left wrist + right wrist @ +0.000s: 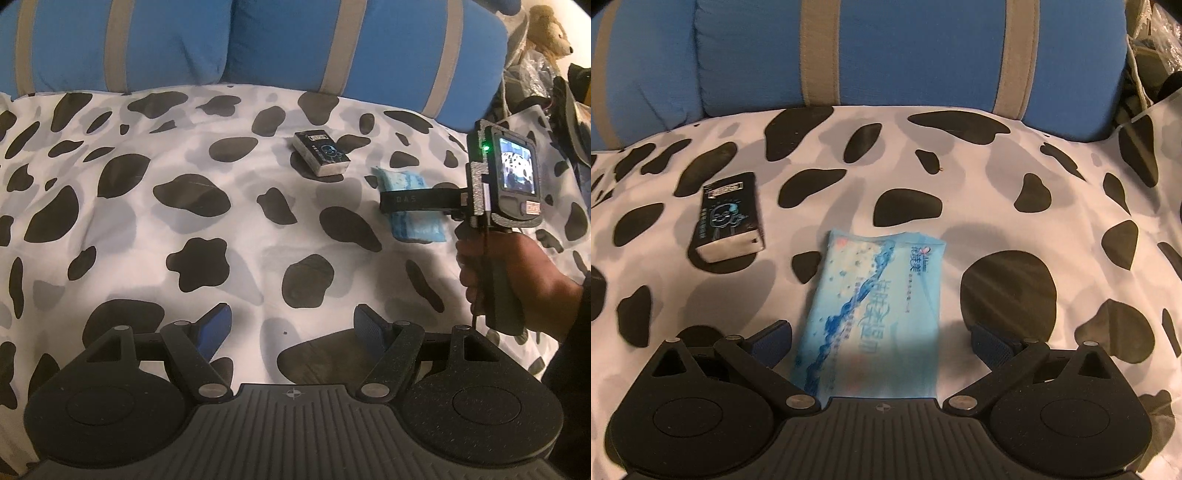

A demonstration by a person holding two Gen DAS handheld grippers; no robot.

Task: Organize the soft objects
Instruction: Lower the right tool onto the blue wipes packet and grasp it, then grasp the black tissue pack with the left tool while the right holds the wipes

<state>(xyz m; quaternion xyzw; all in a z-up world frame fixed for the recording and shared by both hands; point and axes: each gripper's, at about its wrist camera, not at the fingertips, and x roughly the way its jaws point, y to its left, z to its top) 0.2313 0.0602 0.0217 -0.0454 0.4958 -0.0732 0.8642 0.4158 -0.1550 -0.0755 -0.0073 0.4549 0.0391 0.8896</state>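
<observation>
On the cow-spotted white bedcover [997,192], the right gripper [881,341] stands open around the light blue soft wet-wipes pack [875,310], so I would close gently at its middle, while the left gripper [291,326] waits open and empty.

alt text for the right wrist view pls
A light blue wet-wipe pack lies on a cow-print bedspread between the open fingers of the right gripper, not yet gripped. A small black box sits beyond it to the left.

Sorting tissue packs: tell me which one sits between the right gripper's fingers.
The light blue wet-wipe pack, between the open right gripper; the black tissue pack lies apart, farther left.
</observation>
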